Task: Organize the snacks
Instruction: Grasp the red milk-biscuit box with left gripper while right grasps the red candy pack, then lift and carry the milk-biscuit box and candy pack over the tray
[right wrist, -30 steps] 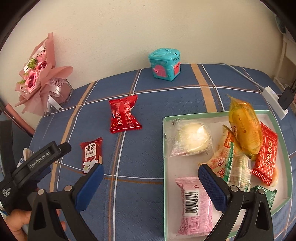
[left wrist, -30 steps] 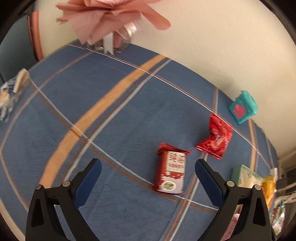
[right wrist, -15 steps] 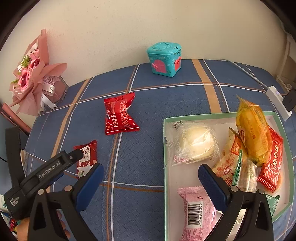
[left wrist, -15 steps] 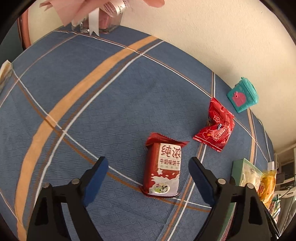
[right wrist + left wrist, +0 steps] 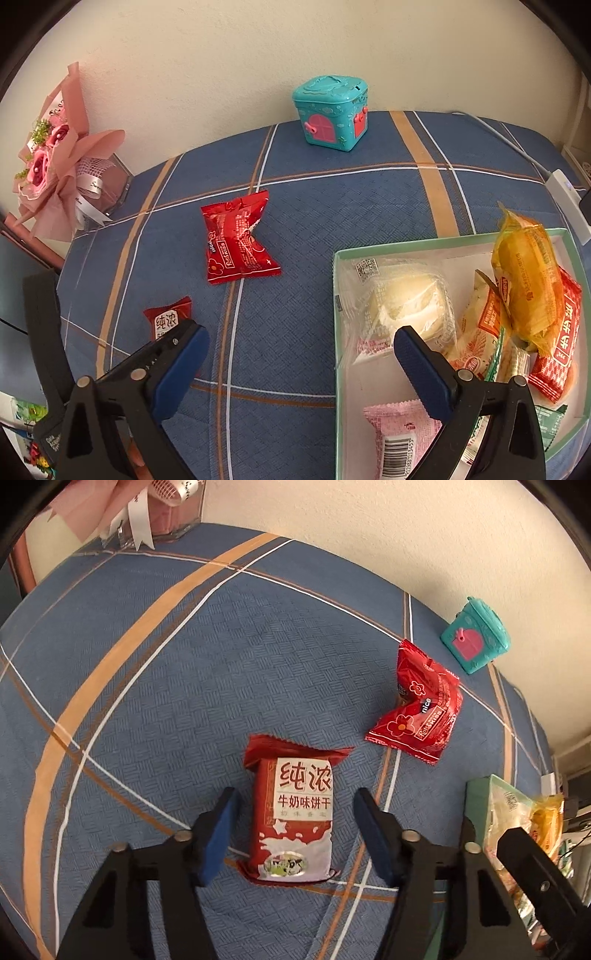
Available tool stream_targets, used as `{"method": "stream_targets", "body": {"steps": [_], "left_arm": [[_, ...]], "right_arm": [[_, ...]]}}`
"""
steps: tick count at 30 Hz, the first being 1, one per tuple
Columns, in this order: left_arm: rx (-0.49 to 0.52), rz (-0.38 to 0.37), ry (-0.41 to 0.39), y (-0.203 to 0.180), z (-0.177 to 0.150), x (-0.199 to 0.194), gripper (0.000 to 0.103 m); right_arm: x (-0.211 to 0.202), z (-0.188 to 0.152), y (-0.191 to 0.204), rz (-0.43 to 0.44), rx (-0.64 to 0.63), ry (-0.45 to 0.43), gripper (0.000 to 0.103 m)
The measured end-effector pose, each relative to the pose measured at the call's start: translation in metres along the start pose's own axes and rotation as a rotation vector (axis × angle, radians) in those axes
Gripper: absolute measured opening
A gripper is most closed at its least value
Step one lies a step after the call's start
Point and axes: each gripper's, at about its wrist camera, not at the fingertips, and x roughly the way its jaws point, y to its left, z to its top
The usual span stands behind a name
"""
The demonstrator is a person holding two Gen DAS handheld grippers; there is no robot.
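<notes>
L gripper (image 5: 293,834) straddling red-and-white biscuit pack (image 5: 293,819), flat on blue plaid counter (image 5: 155,701). Fingers (image 5: 218,834) just been closing, now about half open, pack between but gaps both sides, not gripped yet. Lined up along pack's long sides, likely for a clean pinch. R gripper (image 5: 297,373) wide open, empty, hovering at edge of green tray (image 5: 337,295), where other snacks sit already. Red candy pack (image 5: 236,242) loose on counter, well apart from tray, likely next.

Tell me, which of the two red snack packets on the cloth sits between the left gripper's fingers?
The milk biscuit packet with the white label; the left gripper straddles it. The crumpled red packet lies apart, nearer the teal box.
</notes>
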Motion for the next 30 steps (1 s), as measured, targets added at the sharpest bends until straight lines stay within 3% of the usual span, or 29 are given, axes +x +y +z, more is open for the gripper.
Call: {"method": "stream_targets", "body": {"steps": [2,4,11,18,30], "left_arm": [[-0.003,0.001,-0.003,-0.001,0.001,0.001,0.060],[-0.004,0.003,-0.006,-0.001,0.004,0.001,0.042],[-0.027,-0.028,-0.030,0.006,0.018,0.001,0.042],[-0.016,0.003,-0.117,0.014,0.036,-0.009,0.041],[-0.052,-0.017,-0.150,0.030,0.042,-0.009,0.040]], "right_arm": [[0.003,0.002,0.000,0.010,0.004,0.009,0.101],[0.006,0.005,0.001,0.011,0.007,0.015,0.101],[0.011,0.026,0.011,0.013,-0.014,0.009,0.101],[0.036,0.050,0.031,0.015,-0.026,0.026,0.097],[0.085,0.062,0.056,-0.001,-0.039,0.083,0.081]]}}
